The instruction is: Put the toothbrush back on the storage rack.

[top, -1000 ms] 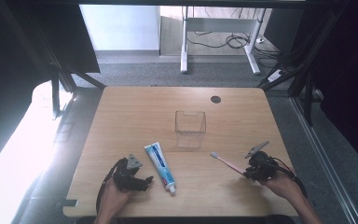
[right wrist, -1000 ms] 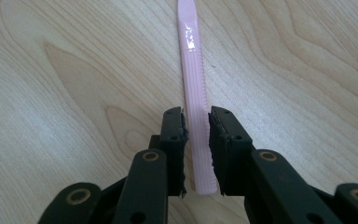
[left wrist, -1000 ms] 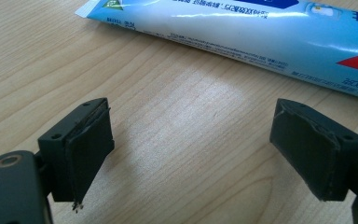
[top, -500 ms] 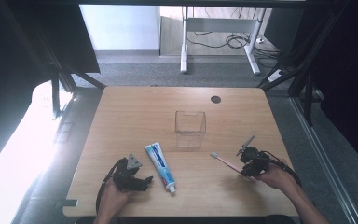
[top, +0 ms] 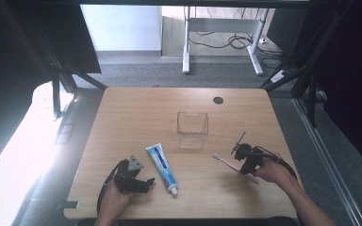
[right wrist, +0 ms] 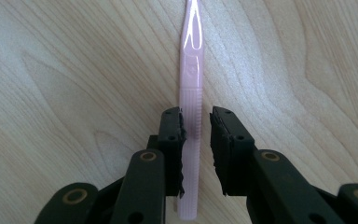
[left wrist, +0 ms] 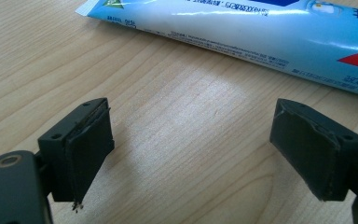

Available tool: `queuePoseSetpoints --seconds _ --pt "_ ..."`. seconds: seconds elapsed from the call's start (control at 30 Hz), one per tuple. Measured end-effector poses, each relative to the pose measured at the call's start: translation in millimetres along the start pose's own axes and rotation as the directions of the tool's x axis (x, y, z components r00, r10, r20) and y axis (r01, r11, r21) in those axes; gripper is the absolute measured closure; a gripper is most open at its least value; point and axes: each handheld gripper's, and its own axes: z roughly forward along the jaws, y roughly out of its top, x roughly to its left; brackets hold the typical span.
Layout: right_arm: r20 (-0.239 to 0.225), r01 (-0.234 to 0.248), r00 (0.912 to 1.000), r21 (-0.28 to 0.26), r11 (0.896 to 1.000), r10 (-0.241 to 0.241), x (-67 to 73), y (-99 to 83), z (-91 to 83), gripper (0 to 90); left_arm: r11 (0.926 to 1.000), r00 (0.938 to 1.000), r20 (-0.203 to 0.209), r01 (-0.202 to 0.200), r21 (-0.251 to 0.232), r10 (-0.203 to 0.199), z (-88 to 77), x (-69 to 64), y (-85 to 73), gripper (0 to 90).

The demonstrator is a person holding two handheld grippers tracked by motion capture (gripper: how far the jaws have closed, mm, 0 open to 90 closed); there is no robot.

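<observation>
In the high view I have my right claw [top: 243,159] low at the right of centre, over the pink toothbrush [top: 226,162]. The toothbrush lies flat on the wooden bench [top: 136,113], its white bristle end pointing toward the middle of the frame and its handle end running under the claw and my right hand [top: 271,172].

In the right gripper view the toothbrush [right wrist: 190,84] runs straight up the middle of the frame, and the handle passes between the two black jaws of the right claw [right wrist: 196,135]. The jaws stand narrow on either side of the handle. The left pad sits right against it; a thin strip of wood shows between the handle and the right pad, so I read the claw as not yet clamped, open around the handle.

My left claw [top: 143,182] rests at the lower left of the high view, just beside the blue and white toothpaste tube [top: 161,167], which lies slanted with its cap toward the bottom edge. In the left gripper view its jaws [left wrist: 191,154] stand wide apart with bare wood between them, and the tube [left wrist: 261,32] crosses the top of the frame, clear of both pads.

A clear plastic box [top: 192,129] stands upright at the centre of the bench, apart from both the toothbrush and the tube.
</observation>
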Motion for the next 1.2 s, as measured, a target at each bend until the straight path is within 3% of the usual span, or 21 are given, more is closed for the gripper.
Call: queuePoseSetpoints --seconds 0.57,1.2 --pt "-0.002 0.033 0.9995 0.052 0.998 -0.033 -1.2 17.7 10.3 75.3 1.0000 1.0000 0.003 -0.005 0.007 0.005 0.7 -0.4 -0.1 13.2" --pt "-0.029 -0.016 0.9994 0.063 0.998 0.018 -4.8 18.8 10.5 79.8 0.9999 1.0000 0.006 -0.005 0.009 0.005 1.3 -0.6 -0.1 13.2"
